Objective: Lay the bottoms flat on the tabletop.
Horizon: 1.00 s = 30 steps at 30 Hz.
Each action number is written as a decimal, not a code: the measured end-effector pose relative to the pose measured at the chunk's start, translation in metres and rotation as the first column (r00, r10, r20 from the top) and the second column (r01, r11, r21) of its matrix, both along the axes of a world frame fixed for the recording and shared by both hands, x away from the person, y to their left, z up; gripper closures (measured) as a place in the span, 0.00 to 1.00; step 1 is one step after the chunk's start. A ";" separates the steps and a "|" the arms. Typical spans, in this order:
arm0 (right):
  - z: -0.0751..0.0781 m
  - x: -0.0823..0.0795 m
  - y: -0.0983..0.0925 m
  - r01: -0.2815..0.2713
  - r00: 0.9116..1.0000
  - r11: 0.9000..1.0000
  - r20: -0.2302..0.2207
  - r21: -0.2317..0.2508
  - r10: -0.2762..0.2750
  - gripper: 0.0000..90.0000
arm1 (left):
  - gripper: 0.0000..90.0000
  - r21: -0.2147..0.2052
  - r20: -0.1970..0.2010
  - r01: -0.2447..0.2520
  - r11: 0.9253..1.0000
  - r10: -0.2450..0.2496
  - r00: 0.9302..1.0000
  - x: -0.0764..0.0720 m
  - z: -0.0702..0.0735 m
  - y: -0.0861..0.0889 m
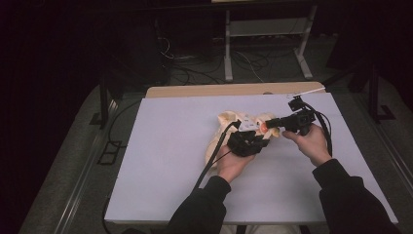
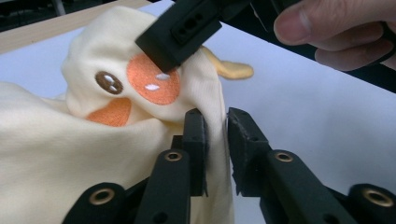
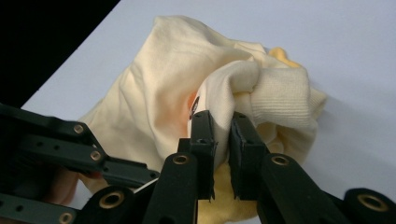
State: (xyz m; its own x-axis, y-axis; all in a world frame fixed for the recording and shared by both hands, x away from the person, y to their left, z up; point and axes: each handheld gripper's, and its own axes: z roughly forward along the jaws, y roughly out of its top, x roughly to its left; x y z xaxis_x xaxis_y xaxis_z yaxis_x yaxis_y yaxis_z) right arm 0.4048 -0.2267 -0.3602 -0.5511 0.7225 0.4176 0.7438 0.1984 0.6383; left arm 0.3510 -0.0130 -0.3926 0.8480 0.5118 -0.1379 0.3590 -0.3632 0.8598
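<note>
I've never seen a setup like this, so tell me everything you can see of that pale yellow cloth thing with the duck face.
The garment is soft pale yellow knit, crumpled on the white table. It bears an embroidered brown eye, an orange cheek patch and an orange beak, plus a ribbed cuff. The left gripper pinches a fold of it below the face; the right gripper clamps fabric near the cuff.

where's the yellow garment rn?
High view: the yellow garment lies bunched on the white table, right of centre toward the far edge, pinched between the left claw and right claw.

A white table (image 1: pixel 160 161) carries 1 crumpled cream garment (image 1: pixel 221 134).
</note>
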 end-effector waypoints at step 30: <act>-0.014 -0.013 -0.049 0.068 0.998 0.998 -0.007 0.013 -0.068 0.91 | 0.39 -0.065 -0.046 -0.332 0.941 0.330 0.943 0.043 0.023 0.088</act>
